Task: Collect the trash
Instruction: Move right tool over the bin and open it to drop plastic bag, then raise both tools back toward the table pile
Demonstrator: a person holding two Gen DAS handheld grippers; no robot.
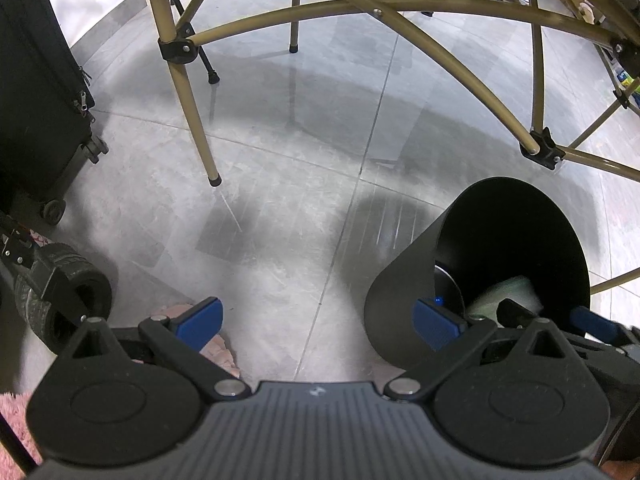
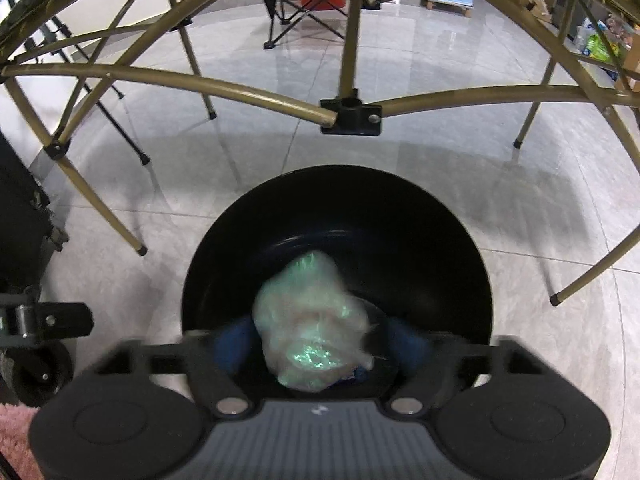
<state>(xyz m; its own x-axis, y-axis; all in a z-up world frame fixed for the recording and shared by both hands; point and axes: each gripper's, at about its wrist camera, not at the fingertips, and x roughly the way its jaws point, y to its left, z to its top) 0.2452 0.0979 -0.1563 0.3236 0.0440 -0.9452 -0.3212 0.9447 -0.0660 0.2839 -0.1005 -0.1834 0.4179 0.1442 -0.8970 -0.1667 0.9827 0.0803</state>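
Grey tiled floor (image 2: 460, 184) under table legs (image 1: 192, 108), black bin (image 2: 440, 240) standing on it

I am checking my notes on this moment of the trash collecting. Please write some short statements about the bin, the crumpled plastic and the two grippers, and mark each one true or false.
1. The black bin stands on a grey tiled floor. True.
2. The crumpled plastic wad lies on the floor beside the bin. False: it is over the bin's opening, between the right gripper's parted jaws.
3. The right gripper's jaws are clamped shut. False: they stand wide apart.
4. The left gripper holds nothing. True.
5. A black suitcase stands to the left in the left wrist view. True.
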